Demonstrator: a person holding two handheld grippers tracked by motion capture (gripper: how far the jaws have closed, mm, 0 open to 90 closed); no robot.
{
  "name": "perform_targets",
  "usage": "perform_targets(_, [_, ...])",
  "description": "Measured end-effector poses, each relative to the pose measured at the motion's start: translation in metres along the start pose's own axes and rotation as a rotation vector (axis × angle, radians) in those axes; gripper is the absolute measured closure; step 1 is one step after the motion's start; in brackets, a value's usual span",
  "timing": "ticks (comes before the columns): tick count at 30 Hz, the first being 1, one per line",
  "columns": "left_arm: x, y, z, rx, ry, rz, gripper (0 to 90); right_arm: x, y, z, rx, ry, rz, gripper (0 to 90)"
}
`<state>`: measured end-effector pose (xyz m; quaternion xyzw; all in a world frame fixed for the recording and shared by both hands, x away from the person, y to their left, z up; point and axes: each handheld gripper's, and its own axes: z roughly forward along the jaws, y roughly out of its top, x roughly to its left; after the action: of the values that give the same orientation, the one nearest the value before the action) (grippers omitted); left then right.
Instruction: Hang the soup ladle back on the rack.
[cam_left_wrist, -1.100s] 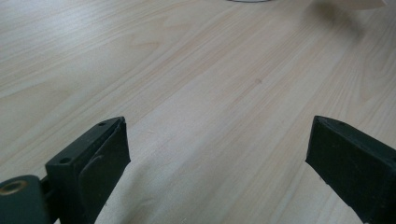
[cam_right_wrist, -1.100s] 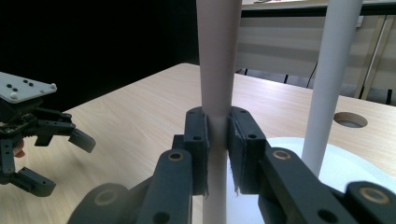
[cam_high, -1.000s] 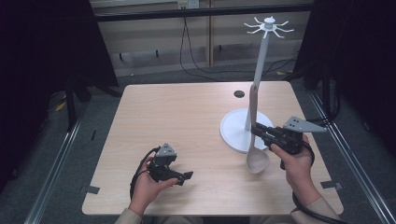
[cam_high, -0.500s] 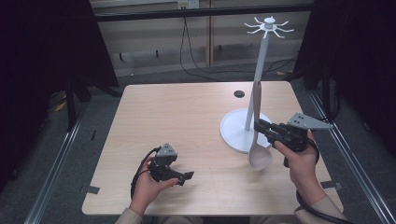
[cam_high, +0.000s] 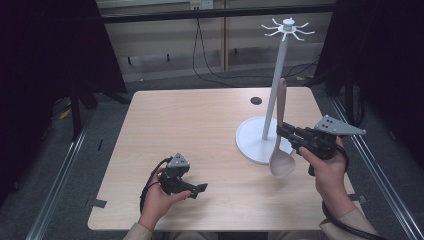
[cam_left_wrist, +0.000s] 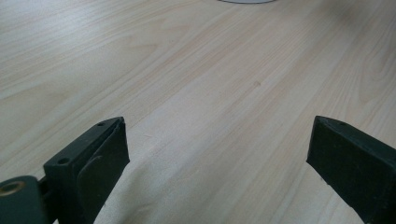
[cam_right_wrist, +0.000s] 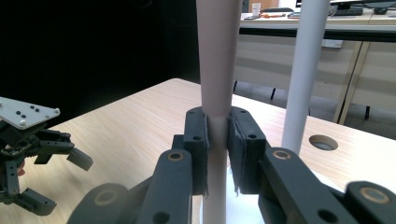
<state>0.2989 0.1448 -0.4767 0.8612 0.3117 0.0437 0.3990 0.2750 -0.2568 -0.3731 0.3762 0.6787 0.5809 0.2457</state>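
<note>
A wooden spoon (cam_high: 280, 135) hangs upright, bowl down, clear of the table, with my right gripper (cam_high: 281, 131) shut on its handle (cam_right_wrist: 215, 70). It is held just in front of the white hook stand (cam_high: 273, 85), whose round base (cam_high: 247, 142) sits on the table at the right and whose pole (cam_right_wrist: 303, 70) rises behind the spoon. At the table's front left my left gripper (cam_high: 199, 189) rests low over the wood, jaws wide apart with bare tabletop (cam_left_wrist: 210, 93) between them. In the right gripper view the left gripper (cam_right_wrist: 51, 172) shows far off at the left.
A small round hole (cam_high: 256, 100) lies in the table behind the stand. The stand's top carries several radiating hooks (cam_high: 287, 27). Dark curtains flank both sides, and cables run along the floor behind the table.
My right gripper has lifted the spoon, so its bowl has risen off the table beside the stand's base. The left gripper has stayed where it was.
</note>
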Motion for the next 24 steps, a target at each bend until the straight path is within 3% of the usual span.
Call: perform_targets(24, [-0.001,0.003,0.005,0.005,-0.013,0.004,5.2,-0.007,0.024,-0.013,-0.025,-0.048,-0.009,78.8])
